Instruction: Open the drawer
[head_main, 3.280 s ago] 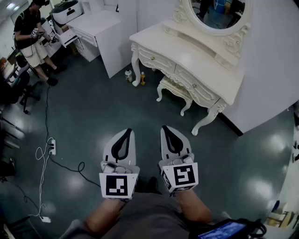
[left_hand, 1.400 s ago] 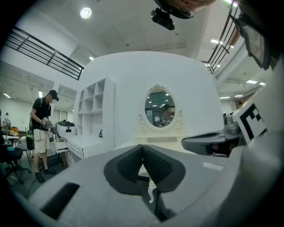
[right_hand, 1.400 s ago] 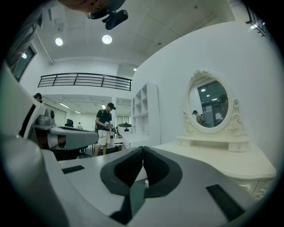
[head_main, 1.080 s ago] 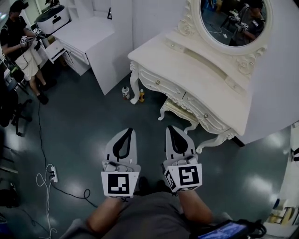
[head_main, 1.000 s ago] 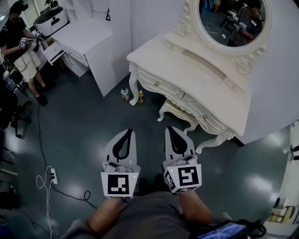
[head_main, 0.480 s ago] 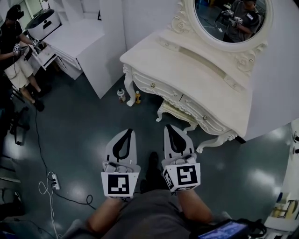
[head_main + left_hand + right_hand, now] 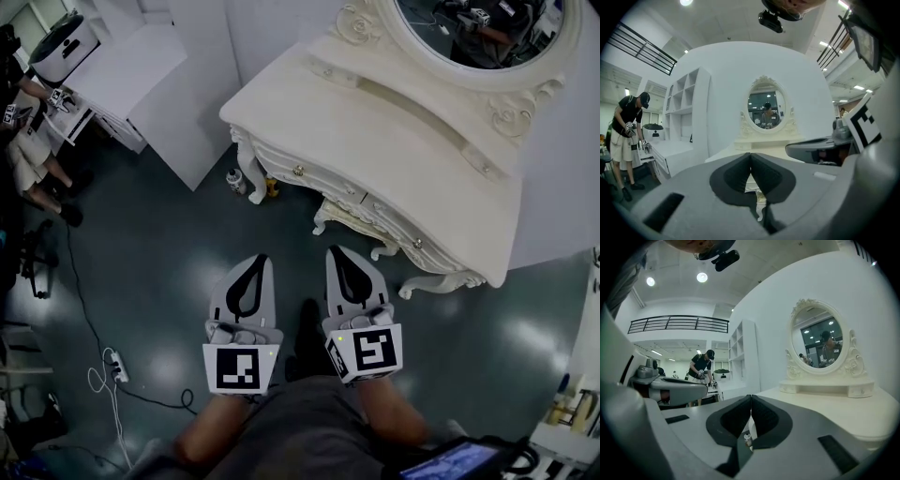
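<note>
Closer now than half a second back: the dressing table (image 7: 375, 131) has slid nearer to both my grippers and fills more of the head view. Left gripper (image 7: 258, 260) and right gripper (image 7: 335, 252) sit side by side out front like before. Both have their jaws pressed together with nothing between them. One drawer (image 7: 415, 243) with a small knob is ahead and a bit right of my right gripper, well apart from it and pushed flush into the table front. A second drawer (image 7: 299, 172) is further ahead, between the two grippers' lines, and it's closed too. A little stool (image 7: 349, 219) is tucked under the table just past my right tips. Two bottles (image 7: 236, 180) stand on the floor by the table leg, ahead of my left gripper.
</note>
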Action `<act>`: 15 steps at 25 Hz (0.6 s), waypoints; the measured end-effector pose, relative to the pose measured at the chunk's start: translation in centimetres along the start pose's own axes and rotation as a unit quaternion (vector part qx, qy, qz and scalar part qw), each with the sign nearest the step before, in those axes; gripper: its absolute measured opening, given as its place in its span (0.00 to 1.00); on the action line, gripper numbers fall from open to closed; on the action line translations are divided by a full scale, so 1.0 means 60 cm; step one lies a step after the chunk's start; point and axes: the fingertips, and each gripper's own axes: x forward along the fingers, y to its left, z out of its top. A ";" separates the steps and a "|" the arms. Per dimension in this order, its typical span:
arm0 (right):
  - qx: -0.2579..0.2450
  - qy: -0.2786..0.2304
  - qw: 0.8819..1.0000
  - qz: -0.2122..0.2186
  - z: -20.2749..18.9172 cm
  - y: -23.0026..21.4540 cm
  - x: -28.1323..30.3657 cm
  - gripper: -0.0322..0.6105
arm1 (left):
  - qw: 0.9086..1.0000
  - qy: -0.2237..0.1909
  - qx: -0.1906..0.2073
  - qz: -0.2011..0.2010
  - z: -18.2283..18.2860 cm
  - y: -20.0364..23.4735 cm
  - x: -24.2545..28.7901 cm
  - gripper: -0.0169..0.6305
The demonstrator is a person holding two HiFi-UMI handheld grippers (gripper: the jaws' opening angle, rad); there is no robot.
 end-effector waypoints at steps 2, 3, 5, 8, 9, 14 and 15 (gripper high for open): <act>0.005 0.004 1.000 0.000 -0.002 -0.023 0.028 0.07 | 1.000 0.002 0.006 -0.003 0.004 0.002 0.037 0.05; 0.008 0.005 1.000 0.000 -0.002 -0.034 0.041 0.07 | 1.000 0.005 0.008 -0.004 0.006 0.003 0.054 0.05; 0.014 0.003 1.000 0.000 0.002 -0.055 0.067 0.07 | 1.000 0.008 0.014 -0.008 0.014 0.003 0.088 0.05; 0.020 -0.003 1.000 0.000 0.014 -0.087 0.104 0.07 | 1.000 0.008 0.022 -0.009 0.029 0.005 0.133 0.05; 0.020 -0.006 1.000 0.001 0.019 -0.096 0.115 0.07 | 1.000 0.006 0.024 -0.008 0.036 0.005 0.146 0.05; 0.012 -0.025 1.000 0.004 0.054 -0.132 0.152 0.07 | 0.999 -0.004 0.037 -0.009 0.069 0.008 0.195 0.05; 0.010 -0.029 1.000 0.004 0.061 -0.137 0.158 0.07 | 0.999 -0.007 0.039 -0.009 0.076 0.008 0.202 0.05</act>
